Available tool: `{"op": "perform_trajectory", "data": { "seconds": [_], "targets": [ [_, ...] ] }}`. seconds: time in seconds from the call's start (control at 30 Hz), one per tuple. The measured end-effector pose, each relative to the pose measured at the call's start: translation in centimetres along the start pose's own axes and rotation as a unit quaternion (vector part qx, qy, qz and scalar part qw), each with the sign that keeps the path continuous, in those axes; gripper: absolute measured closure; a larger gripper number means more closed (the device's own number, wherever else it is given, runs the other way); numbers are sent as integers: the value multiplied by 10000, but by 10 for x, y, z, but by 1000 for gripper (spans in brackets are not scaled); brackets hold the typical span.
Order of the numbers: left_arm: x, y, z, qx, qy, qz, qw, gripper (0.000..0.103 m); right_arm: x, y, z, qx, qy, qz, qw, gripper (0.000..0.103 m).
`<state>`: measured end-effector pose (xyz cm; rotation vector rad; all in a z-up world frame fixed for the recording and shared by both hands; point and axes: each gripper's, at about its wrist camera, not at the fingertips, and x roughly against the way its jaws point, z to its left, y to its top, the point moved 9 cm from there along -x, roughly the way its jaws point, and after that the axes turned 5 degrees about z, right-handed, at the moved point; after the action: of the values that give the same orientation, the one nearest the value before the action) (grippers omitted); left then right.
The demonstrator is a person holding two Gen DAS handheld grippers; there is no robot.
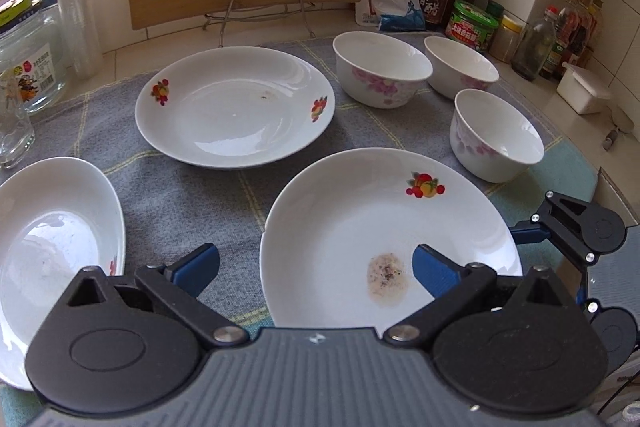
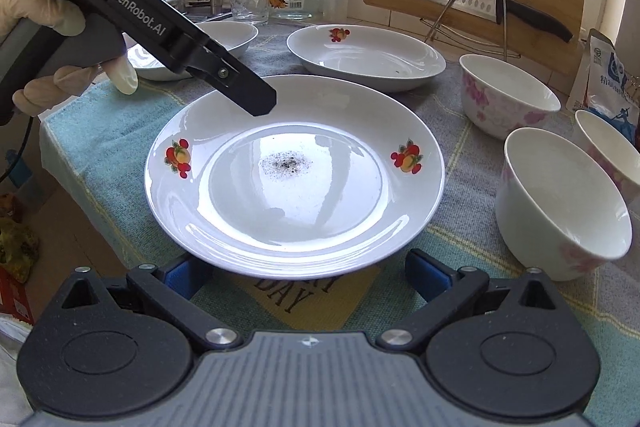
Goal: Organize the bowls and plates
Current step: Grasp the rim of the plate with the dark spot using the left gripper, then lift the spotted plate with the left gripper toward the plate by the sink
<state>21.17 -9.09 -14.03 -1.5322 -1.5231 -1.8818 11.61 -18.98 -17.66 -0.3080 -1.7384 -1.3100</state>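
The round white ceramic plates (image 2: 295, 175) carry small red, orange and green fruit motifs on their rims, and the nearest has a grey-speckled patch (image 2: 285, 163) at its centre. The white porcelain bowls (image 2: 507, 95) bear pink blossom prints. Beneath lies a grey and teal woven cloth (image 1: 192, 195) crossed by pale yellow lines.

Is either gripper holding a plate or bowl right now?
No. The left gripper and right gripper are both open and empty, near the stained plate.
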Motion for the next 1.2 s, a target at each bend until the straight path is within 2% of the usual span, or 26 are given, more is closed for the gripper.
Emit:
{"op": "perform_trajectory", "data": {
  "seconds": [0.2,0.43,0.53,0.77,1.2],
  "targets": [
    [-24,6,0,-352,-352,607,9969,4,4,-5,1,40,9,-319,9995,0],
    [-41,8,-2,-619,-769,1208,9877,10,6,-6,3,-24,-49,-506,9987,0],
    [-42,11,-3,-719,-869,1307,9850,15,6,-5,5,-51,-107,-489,9987,0],
    [-46,14,-7,-908,-1146,1617,9759,21,6,-1,9,255,-164,-498,9983,0],
    [-50,17,-9,-1050,-1258,1923,9676,21,2,3,8,241,-20,-409,9989,0]
  ]
}}
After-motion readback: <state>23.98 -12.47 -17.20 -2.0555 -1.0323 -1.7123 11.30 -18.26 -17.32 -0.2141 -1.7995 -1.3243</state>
